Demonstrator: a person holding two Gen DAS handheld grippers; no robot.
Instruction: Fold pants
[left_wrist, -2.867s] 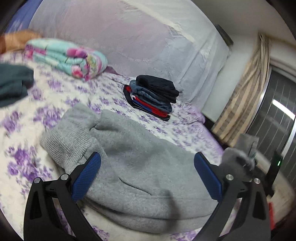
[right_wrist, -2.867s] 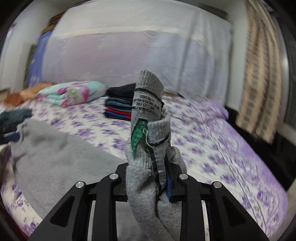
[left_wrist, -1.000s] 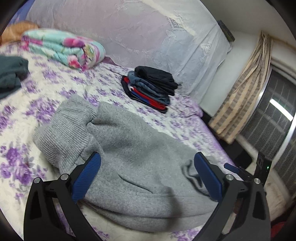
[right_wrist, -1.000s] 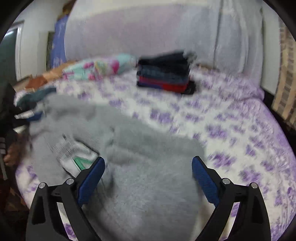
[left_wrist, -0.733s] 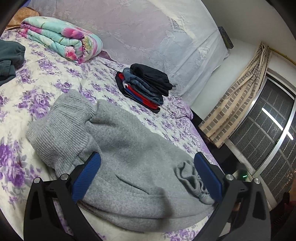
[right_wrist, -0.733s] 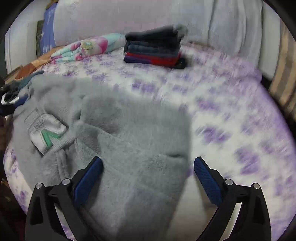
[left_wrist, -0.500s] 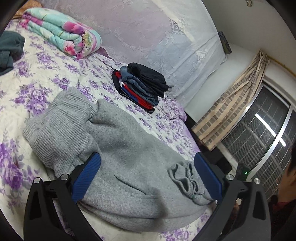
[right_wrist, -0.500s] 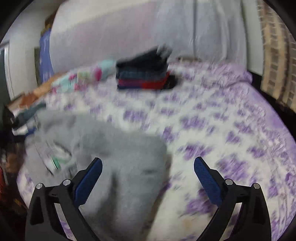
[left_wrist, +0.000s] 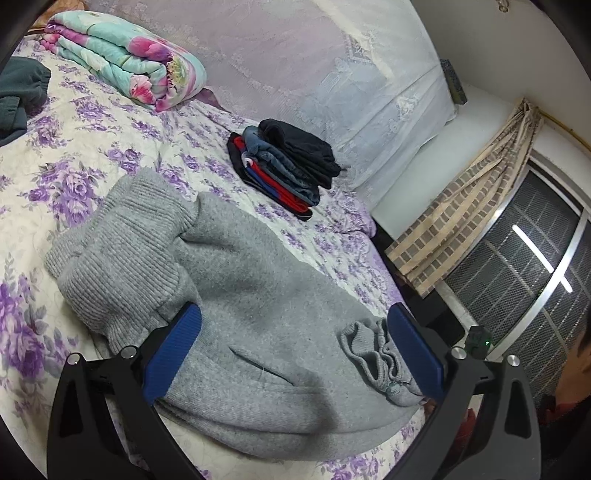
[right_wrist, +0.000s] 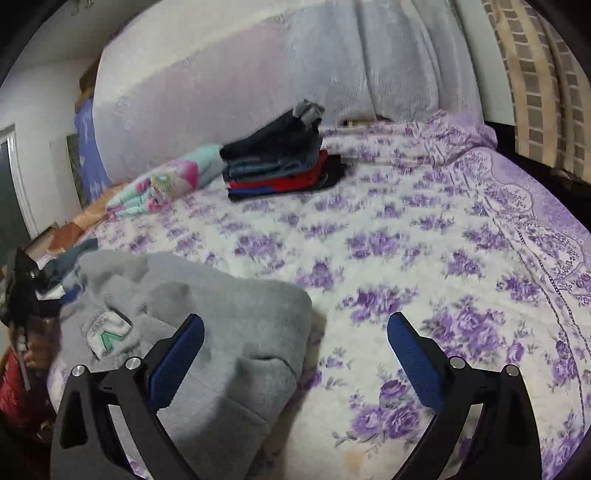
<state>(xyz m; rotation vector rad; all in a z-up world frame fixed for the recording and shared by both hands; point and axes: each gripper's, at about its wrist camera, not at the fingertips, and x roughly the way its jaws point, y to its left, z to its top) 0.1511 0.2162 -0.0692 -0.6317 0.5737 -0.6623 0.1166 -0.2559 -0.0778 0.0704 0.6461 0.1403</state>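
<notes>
Label: a white tag (right_wrist: 107, 332) with a green mark is seen on the gray pants (right_wrist: 229, 332); its words are too blurred to read.
Right view only: the tag is shown.
Left view only: a bunched cuff (left_wrist: 380, 354) is shown.
Fingers: both the left gripper (left_wrist: 295, 350) and the right gripper (right_wrist: 295, 354) are spread apart, and nothing is held.

The grey fleece pants (left_wrist: 258, 295) are lying folded in a thick bundle on the bed, directly under and ahead of the left gripper (left_wrist: 293, 349), its ribbed cuffs showing at both fingers. For the right gripper (right_wrist: 295, 354), they are sitting low to the left, a white label with a green mark facing up.
</notes>
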